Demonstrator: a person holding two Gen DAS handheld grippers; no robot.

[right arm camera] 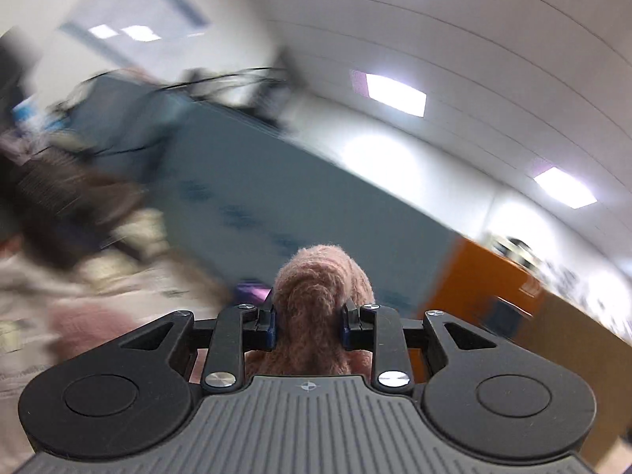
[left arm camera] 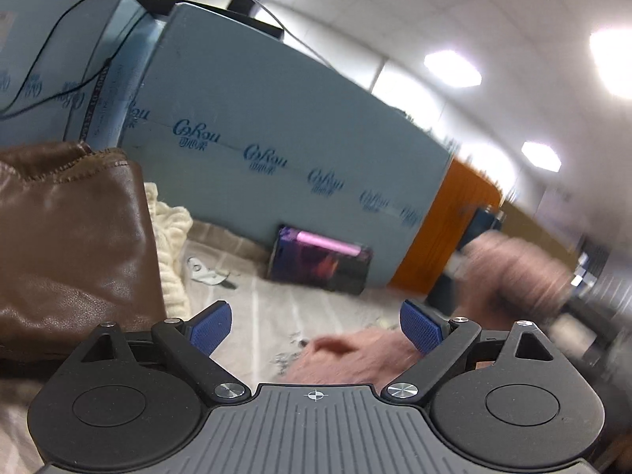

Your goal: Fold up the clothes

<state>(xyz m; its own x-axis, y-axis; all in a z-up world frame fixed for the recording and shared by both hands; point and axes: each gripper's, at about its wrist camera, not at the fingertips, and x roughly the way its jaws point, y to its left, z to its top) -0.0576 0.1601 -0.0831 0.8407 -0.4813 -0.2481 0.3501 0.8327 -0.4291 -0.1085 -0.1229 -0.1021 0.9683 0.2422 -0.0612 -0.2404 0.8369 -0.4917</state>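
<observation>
Left wrist view, biggest thing first: blue foam board (left arm camera: 276, 126) with repeated printed logo stands as a backdrop along the far edge of the table (left arm camera: 324, 300), which is covered with a pale striped cloth, likely so garments have a soft place to be laid out. Orange panel (left arm camera: 446, 233) sits just right of the board. Brown leather garment (left arm camera: 75, 252) is heaped at left, a cream knit piece (left arm camera: 172, 245) tucked just beside it, both apparently parked aside waiting their turn. Dark phone-like slab (left arm camera: 320, 262) leans against the board's base, screen glowing pink. Small metal bit (left arm camera: 205, 272) lies on the cloth near the knit. Pink fuzzy garment (left arm camera: 355, 359) trails across the table at lower right, smeared by motion blur, rising toward a blurred hand-and-tool shape at right. Left tool (left arm camera: 316, 328) hovers with blue pads wide apart, nothing between them, probably waiting for a hem to take. Right wrist view: background all streaked, camera tilted. Right tool (right arm camera: 310, 324) is clamped on a bunched wad of the pink garment (right arm camera: 320, 288), the fabric bulging up above the narrow gap between the pads; tight pinch looks meant to keep the soft knit from slipping while carried. More pink cloth is blurred at lower left. Judgement: fold barely started, garment not yet spread flat.
</observation>
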